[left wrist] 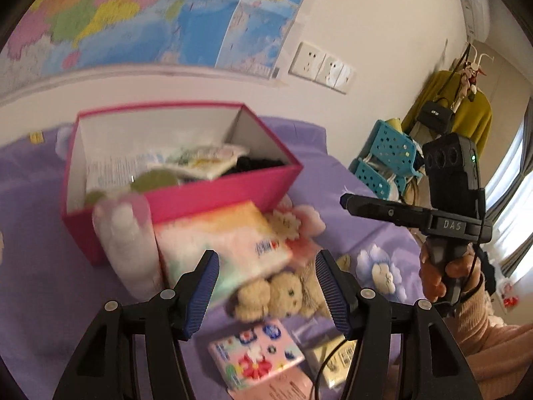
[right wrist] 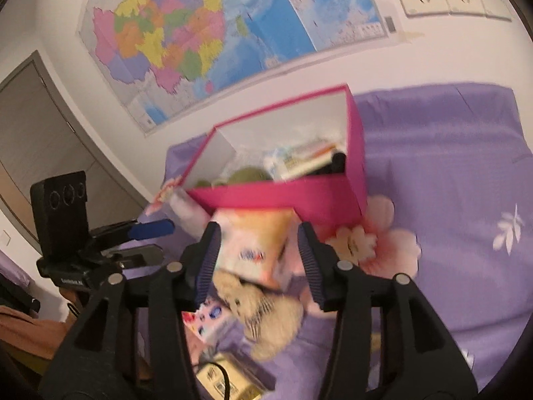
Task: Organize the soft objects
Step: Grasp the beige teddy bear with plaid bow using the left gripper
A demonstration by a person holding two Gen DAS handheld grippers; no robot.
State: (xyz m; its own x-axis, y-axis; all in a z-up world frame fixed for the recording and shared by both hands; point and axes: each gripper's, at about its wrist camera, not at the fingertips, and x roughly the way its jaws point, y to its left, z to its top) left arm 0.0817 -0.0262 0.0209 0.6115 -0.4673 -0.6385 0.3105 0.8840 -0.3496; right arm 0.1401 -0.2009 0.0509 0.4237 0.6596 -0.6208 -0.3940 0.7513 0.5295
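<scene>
Grippers: both released, nothing between the jaws. Left gripper [left wrist: 266, 286] is held over the tissue pack [left wrist: 220, 250] and the teddy bear [left wrist: 283, 296]; right gripper [right wrist: 258, 263] is aimed at the same 2 items from the other side.

Pink box [left wrist: 216, 196] sits on the purple bedsheet [left wrist: 43, 266], already partly filled with packets and a dark soft item. Tissue pack is leaning against the box's front wall, with the bear just below and touching it. A white plush piece [left wrist: 126, 243] is propped at the box's left front corner. A small floral tissue packet [left wrist: 256, 353] lies nearest the camera, apart from the box.

Handling, judged: everything is light and compressible. The plastic-wrapped tissue pack is likely slippery and will deform, so it is best pinched across its short width near the middle. The bear is furry, grippy and forgiving, best taken at the torso, not a limb, or it will dangle. Nothing fragile is seen.

Motion blur noted in both views; fine contact details cannot be confirmed.
</scene>
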